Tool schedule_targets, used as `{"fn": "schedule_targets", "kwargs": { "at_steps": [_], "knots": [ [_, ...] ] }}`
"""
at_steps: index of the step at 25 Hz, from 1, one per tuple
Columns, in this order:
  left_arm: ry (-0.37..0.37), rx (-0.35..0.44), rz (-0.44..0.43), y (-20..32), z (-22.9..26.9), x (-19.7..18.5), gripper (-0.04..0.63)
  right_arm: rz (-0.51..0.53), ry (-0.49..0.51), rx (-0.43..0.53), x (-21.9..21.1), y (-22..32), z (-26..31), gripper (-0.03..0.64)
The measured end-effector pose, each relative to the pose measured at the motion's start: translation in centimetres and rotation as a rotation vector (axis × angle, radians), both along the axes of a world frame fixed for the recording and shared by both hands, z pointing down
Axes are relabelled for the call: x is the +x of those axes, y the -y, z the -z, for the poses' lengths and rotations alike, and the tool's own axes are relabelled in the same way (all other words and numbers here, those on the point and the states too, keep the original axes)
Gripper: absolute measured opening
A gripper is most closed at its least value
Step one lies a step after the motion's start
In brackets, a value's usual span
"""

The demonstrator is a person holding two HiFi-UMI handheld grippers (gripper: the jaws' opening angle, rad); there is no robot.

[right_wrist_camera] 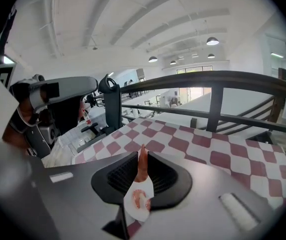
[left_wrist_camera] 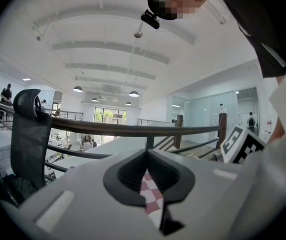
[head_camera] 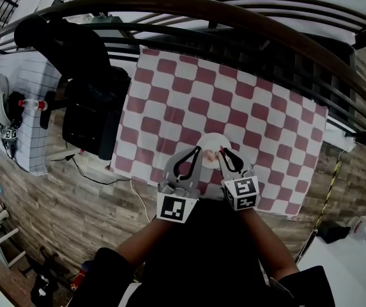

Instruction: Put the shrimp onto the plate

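Observation:
A small white plate (head_camera: 212,140) lies on the red-and-white checked cloth (head_camera: 246,107), near its front edge. My right gripper (head_camera: 223,151) hangs at the plate's right rim, shut on an orange shrimp (right_wrist_camera: 142,165) whose tail points up between the pads. Through the gap below, the plate (right_wrist_camera: 133,207) shows with a pink curled shrimp (right_wrist_camera: 141,199) lying on it. My left gripper (head_camera: 195,150) rests at the plate's left rim with its tips together and nothing in them. In its own view only a strip of checked cloth (left_wrist_camera: 148,191) shows between the jaws.
A dark curved railing (head_camera: 234,15) runs along the far side of the table. A black chair (head_camera: 90,101) stands left of the cloth, beside a white table (head_camera: 26,107) with a bottle. The cloth's front edge (head_camera: 170,187) lies just under my grippers. A cable lies on the wooden floor.

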State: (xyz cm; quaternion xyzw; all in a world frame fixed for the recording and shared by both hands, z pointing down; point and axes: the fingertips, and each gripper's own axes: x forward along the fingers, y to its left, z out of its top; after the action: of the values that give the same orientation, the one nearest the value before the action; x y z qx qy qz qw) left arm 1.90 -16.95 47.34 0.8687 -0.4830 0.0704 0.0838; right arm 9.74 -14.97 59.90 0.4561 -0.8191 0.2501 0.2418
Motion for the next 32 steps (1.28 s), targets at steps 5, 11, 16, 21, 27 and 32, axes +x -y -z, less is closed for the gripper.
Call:
{"fn": "schedule_targets", "kwargs": {
  "at_steps": [5, 11, 16, 21, 27, 32],
  "knots": [
    [-0.007, -0.022, 0.02, -0.1, -0.3, -0.1, 0.008, 0.002, -0.024, -0.04, 0.4, 0.1, -2.2, 0.058],
    [0.028, -0.035, 0.029, -0.5, -1.3, -0.5, 0.008, 0.007, -0.03, -0.079, -0.2, 0.2, -4.9, 0.058],
    [0.019, -0.049, 0.067, -0.1, -1.3, -1.1, 0.008, 0.007, -0.042, -0.089, -0.3, 0.7, -6.6, 0.058],
    [0.038, -0.066, 0.074, -0.6, -2.2, -1.6, 0.008, 0.024, -0.099, -0.13, -0.5, 0.8, -10.1, 0.058],
    [0.038, -0.077, 0.075, -1.2, -1.9, -2.2, 0.008, 0.05, -0.142, -0.166, -0.9, 0.7, -12.3, 0.058],
    [0.047, -0.085, 0.078, -1.7, -1.9, -2.7, 0.008, 0.045, -0.152, -0.183, -0.8, 0.6, -13.6, 0.06]
  ]
}}
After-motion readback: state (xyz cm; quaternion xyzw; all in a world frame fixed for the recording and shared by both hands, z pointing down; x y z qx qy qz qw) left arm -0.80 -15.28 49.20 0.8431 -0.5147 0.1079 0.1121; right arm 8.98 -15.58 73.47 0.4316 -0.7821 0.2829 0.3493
